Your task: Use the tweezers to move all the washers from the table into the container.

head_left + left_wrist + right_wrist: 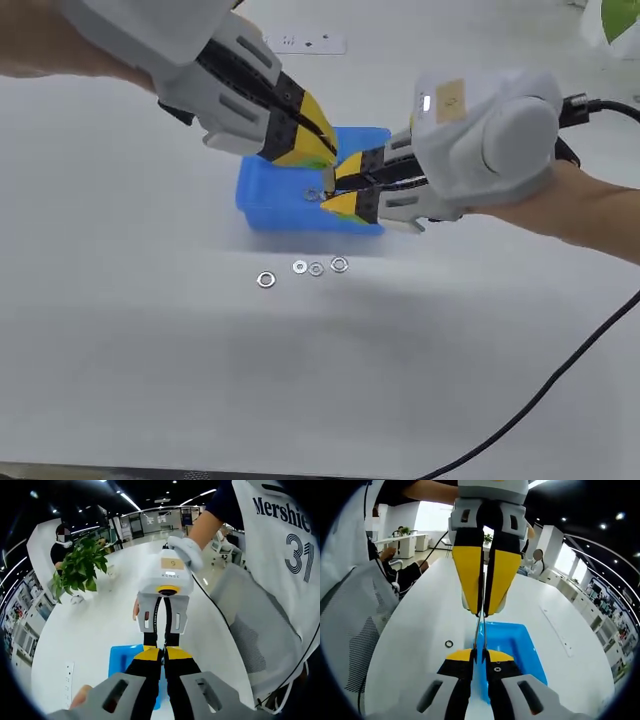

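in the head view we see the left gripper (318, 152) coming in from 10 o'clock and the right gripper (346, 195) from 3 o'clock. their tips meet over the blue container (262, 205), with the tweezers (328, 183) between them. four washers (299, 267) lie in a loose row on the table (150, 350). the row runs 9 to 3 o'clock, just beside the container's near wall, at 6 o'clock from the tips.

in the left gripper view the two grippers meet nose to nose, and the container lies beneath at 7 o'clock.

in the right gripper view the tweezers run 12 to 6 o'clock. both pairs of jaws look pinched almost closed on them, the left at the far end and the right at the near end. a lone washer (449, 644) sits at 9 o'clock from the right tips. we judge that the tweezers must swing down toward the row, with neither gripper clearly nearer.
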